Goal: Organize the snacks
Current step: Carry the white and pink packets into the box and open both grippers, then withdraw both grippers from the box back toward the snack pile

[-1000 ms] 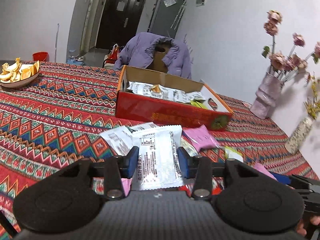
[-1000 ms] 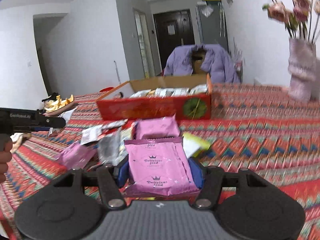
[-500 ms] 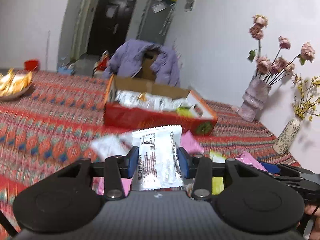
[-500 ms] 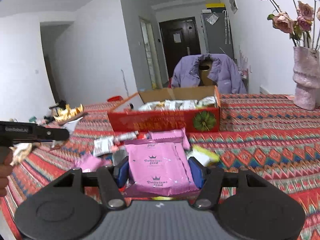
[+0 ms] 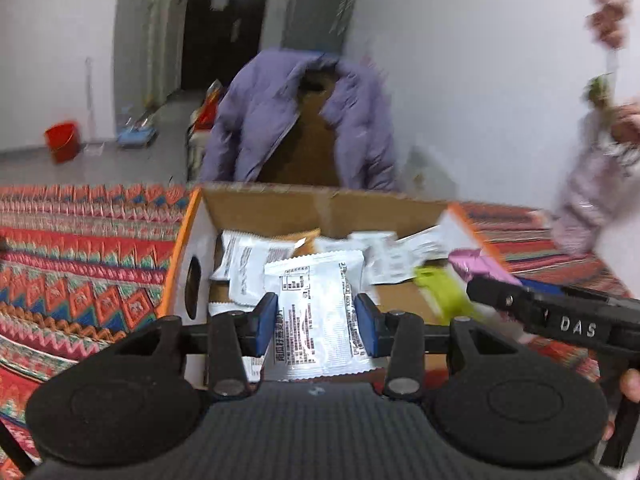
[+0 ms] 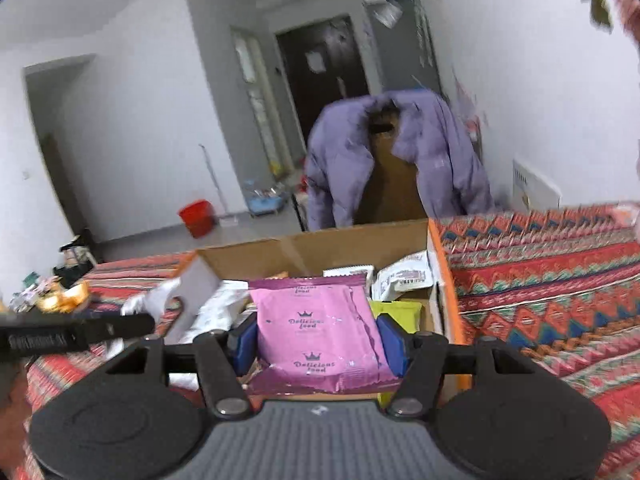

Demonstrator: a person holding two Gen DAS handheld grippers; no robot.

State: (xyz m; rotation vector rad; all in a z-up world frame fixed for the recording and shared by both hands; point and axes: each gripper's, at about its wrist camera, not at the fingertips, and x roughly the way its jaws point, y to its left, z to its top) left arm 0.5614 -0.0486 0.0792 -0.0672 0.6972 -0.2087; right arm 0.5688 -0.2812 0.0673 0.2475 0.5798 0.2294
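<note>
In the left wrist view, the left hand-held gripper (image 5: 316, 320) sits low in the middle of the frame, its blue pads pressed against both sides of a silver snack packet (image 5: 318, 312) printed with black text. The packet hangs over the open cardboard box (image 5: 280, 204), which fills the centre of the frame and already holds several white and silver packets (image 5: 244, 268) and a green one (image 5: 440, 288). At the right edge, the other hand-held gripper's black body reaches in, with a pink packet showing beside it.

In the right wrist view, the right hand-held gripper (image 6: 316, 340) is closed on a pink snack packet (image 6: 316, 332) at the lower centre, also over the box (image 6: 320, 244). White packets (image 6: 404, 276) and a yellow-green packet (image 6: 400, 312) lie in the box's right part.

The box stands on a surface covered by a red patterned cloth (image 6: 540, 292). Beyond it, at the upper centre, a purple jacket (image 6: 340, 164) hangs over a chair, and a red bucket (image 6: 196, 216) stands on the floor to the left.
</note>
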